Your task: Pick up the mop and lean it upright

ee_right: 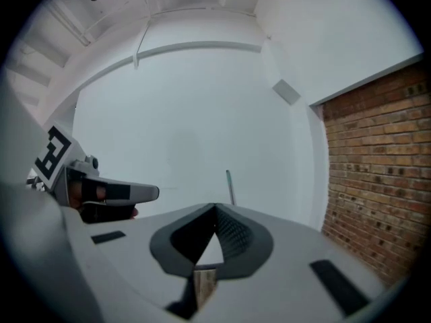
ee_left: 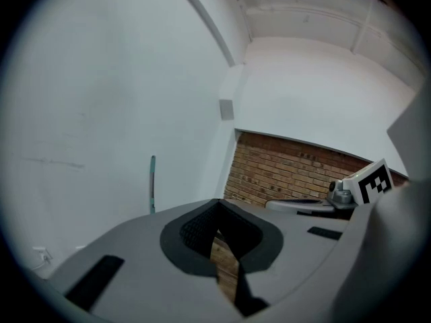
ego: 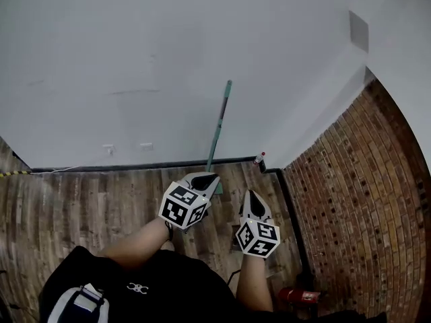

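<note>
The mop's teal handle leans upright against the white wall, its lower end hidden behind my left gripper. In the left gripper view the handle stands to the left of the left gripper, apart from it. In the right gripper view it rises just beyond the right gripper. Both grippers hover side by side above the wooden floor, short of the wall, with jaws shut and nothing between them. The right gripper sits to the right of the left one.
A brick wall runs along the right and meets the white wall at a corner. A small red-and-white object stands in that corner. A red fire extinguisher lies by the brick wall near my feet. Wall sockets sit low on the left.
</note>
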Demonstrator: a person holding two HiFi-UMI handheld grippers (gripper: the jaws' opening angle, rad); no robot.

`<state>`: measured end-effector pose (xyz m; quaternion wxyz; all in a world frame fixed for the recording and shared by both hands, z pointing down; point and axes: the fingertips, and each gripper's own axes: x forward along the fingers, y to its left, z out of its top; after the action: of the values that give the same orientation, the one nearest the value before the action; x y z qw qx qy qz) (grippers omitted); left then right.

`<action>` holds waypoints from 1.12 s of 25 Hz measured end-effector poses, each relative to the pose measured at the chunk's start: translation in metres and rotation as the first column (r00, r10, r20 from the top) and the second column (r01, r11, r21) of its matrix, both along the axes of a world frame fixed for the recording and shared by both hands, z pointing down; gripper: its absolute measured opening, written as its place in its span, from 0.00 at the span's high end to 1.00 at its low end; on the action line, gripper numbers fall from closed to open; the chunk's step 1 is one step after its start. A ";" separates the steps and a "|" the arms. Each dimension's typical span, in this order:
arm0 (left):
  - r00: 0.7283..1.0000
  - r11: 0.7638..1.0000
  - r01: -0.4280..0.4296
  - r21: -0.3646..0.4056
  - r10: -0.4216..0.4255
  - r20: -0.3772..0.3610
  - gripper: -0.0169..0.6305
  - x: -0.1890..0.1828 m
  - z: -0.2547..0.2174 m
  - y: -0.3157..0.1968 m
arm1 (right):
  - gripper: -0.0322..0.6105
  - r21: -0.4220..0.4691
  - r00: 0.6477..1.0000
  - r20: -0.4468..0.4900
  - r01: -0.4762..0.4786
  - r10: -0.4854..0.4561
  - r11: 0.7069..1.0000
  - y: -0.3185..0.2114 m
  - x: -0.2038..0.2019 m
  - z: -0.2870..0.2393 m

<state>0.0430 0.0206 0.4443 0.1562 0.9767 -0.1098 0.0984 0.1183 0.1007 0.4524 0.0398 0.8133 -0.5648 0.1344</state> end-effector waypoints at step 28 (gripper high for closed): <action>0.979 0.980 0.195 -0.039 -0.192 0.071 0.98 0.059 0.043 -0.224 | 0.93 -0.001 0.988 0.005 0.154 -0.154 0.988 -0.248 0.095 0.021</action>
<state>0.1024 -0.2035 0.4873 0.1837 0.9536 -0.2073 0.1177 0.2135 -0.1469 0.4737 0.0493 0.7669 -0.6258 0.1332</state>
